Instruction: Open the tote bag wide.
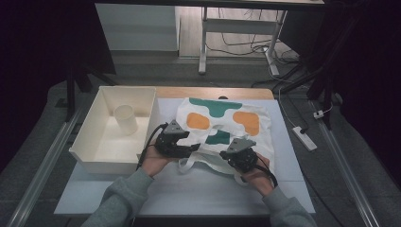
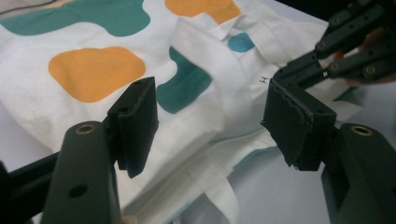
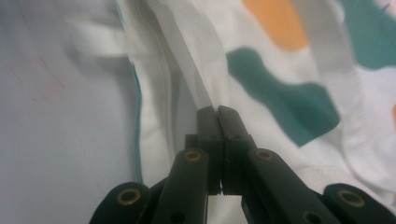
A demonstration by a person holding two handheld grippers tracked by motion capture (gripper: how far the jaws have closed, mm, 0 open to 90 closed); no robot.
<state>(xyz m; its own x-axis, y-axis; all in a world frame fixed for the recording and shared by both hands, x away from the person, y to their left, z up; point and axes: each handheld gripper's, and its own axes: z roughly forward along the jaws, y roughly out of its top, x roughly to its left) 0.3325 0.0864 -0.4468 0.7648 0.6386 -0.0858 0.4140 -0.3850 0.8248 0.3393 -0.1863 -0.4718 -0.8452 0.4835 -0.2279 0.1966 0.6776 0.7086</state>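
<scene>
Pinched between the pressed-together jaws of the right gripper (image 3: 218, 112) is a fold of the tote bag (image 1: 227, 127), lying on the desk (image 1: 189, 189); the left gripper (image 2: 210, 126) hovers over it, jaws spread.

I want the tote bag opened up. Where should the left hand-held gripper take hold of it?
Probably the top layer of the bag's near hem, approached from the person's side: the tote bag lies flat, mouth toward them, and the left hand-held gripper already hangs open over that raised fold.

Dim room, grey floor (image 1: 56, 99), desk legs (image 1: 203, 42), trailing cables (image 1: 246, 47).
</scene>
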